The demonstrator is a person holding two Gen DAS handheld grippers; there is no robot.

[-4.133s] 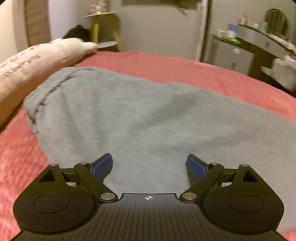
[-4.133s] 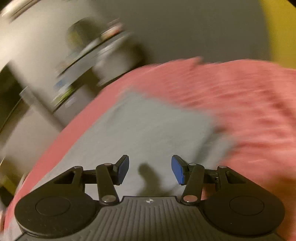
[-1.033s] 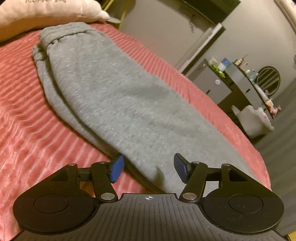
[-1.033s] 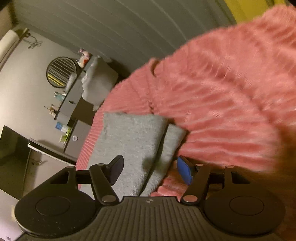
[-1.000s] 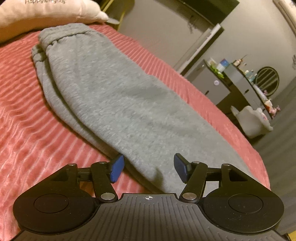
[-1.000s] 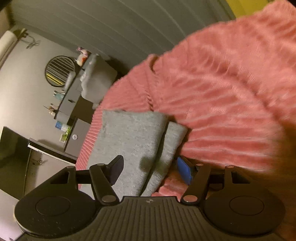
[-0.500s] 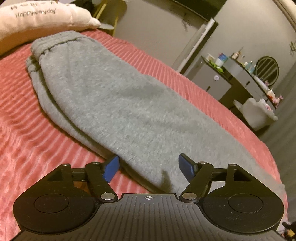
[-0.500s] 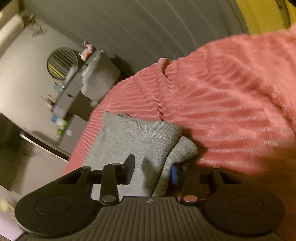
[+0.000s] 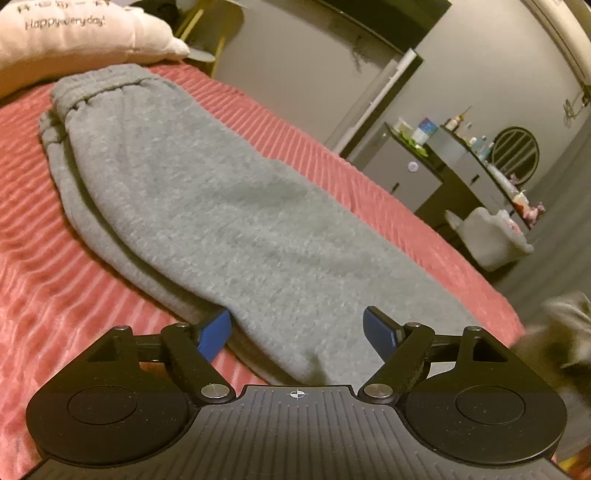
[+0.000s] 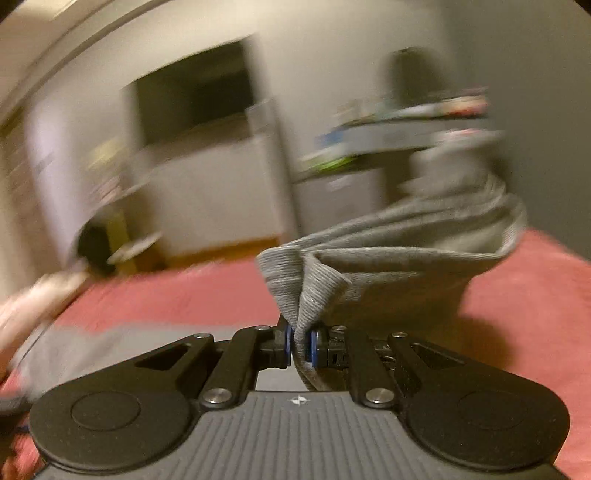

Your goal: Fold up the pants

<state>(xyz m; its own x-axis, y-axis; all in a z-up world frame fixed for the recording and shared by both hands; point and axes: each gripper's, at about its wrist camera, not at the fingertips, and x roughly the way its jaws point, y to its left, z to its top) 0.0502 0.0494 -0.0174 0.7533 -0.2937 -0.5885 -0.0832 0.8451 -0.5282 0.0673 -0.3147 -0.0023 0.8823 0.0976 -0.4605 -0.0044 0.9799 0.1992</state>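
Note:
Grey sweatpants (image 9: 229, 206) lie folded lengthwise on the pink bedspread (image 9: 48, 280), waistband at the far left near a pillow. My left gripper (image 9: 297, 328) is open, its blue pads straddling the near edge of the legs. My right gripper (image 10: 300, 345) is shut on the ribbed leg cuffs (image 10: 295, 291) and holds them lifted above the bed; the raised fabric (image 10: 413, 251) hangs behind it. The lifted cuff end shows blurred at the right edge of the left wrist view (image 9: 565, 332).
A cream pillow (image 9: 74, 33) with lettering lies at the bed's head. A dark dresser (image 9: 465, 173) with bottles and a round mirror stands beyond the bed's far edge, with a grey chair (image 9: 491, 236) beside it. The right wrist view is motion-blurred.
My right gripper has shut on the leg cuffs and lifted them off the bed, swinging round. My left gripper has opened slightly wider and stayed at the pants' near edge.

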